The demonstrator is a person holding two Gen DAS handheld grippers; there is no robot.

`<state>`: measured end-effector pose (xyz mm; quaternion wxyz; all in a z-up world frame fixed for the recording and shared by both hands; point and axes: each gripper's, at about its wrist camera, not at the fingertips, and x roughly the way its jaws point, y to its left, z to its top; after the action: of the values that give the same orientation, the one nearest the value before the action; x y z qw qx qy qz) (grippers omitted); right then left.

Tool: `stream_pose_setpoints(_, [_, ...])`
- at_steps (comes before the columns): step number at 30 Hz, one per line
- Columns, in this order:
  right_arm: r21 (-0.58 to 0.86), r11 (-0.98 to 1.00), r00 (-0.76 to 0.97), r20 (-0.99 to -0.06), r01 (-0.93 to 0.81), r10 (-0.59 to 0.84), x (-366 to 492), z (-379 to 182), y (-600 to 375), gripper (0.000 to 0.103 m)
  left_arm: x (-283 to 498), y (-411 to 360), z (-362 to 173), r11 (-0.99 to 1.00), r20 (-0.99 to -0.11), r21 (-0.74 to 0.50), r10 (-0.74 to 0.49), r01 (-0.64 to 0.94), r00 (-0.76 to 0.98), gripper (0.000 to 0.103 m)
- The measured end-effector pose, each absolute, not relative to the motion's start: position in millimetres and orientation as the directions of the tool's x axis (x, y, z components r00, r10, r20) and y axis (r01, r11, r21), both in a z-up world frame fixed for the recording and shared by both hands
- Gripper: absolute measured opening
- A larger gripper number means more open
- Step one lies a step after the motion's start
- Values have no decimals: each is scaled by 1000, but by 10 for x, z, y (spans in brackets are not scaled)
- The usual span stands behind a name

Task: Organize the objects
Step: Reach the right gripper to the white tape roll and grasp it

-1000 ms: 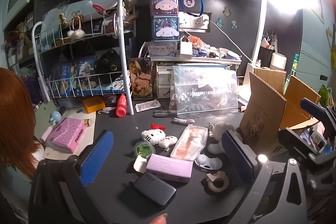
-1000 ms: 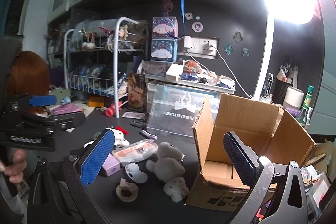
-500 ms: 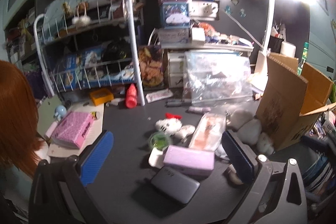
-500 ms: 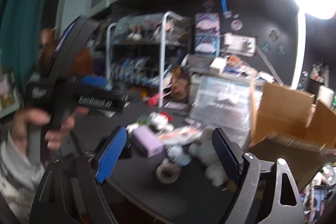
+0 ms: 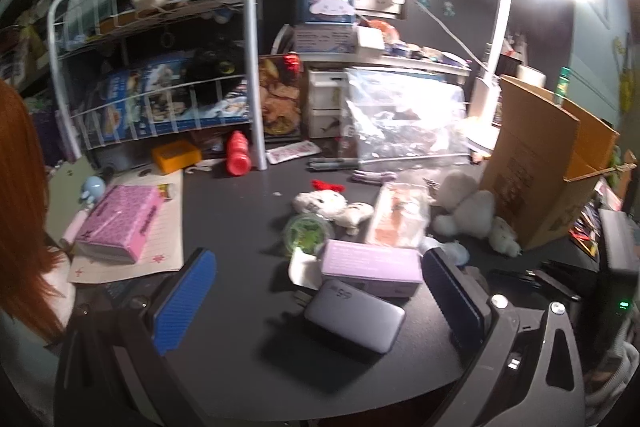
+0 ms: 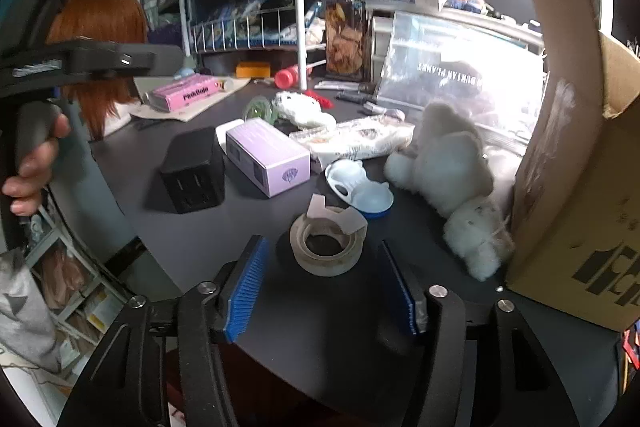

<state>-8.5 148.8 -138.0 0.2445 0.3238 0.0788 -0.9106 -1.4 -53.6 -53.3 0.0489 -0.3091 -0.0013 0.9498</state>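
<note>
The black table (image 6: 248, 227) is crowded, and the biggest thing on it is the open brown cardboard box (image 6: 580, 155) standing at the right edge, which looks to me like the place the loose bits are meant to go. Leaning against its side is a fluffy white plush toy (image 6: 444, 163), and left of that lie a lilac rectangular carton (image 6: 268, 155) and a dark grey power bank (image 6: 196, 171), touching or nearly so. The thing being gone for now, I'd judge, is the nearly used-up roll of clear tape with a torn paper tab (image 6: 328, 243), lying flat near the table's front edge, just in front of a small white and blue moulded plastic piece (image 6: 360, 187). The right gripper (image 6: 324, 291) sits low just short of the roll, its blue-padded jaws about half open and closing, one to each side of the roll's near edge; nothing is between the pads yet and they touch nothing. To do this well I'd push a little further forward so the pads straddle the roll's outer wall across its full width before they close, keeping clear of the plastic piece behind it. The left gripper (image 5: 316, 291) hovers over the power bank and lilac carton with its jaws spread wide, holding nothing.
</note>
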Motion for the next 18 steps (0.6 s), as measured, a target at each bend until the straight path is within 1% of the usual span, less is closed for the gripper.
stream_pose_setpoints(5, [-23,-866,-674,-637,500,-373,-145,-1447,1419,44,-16,-464,-498,-988,-593,-11,132,-157,-794,102])
stream_pose_setpoints(7, [-19,-866,-673,-638,500,-375,-162,-1443,1417,37,-5,-441,-469,-978,-600,-6,168,-206,-782,102])
stream_pose_setpoints(12, [-24,-856,-671,-632,516,-387,-169,-1441,1413,37,48,-388,-400,-914,-624,-72,354,-400,-697,102])
stream_pose_setpoints(18, [-33,-832,-685,-586,554,-433,-76,-1358,1423,37,79,-95,-311,-825,-661,-80,464,-560,-590,100])
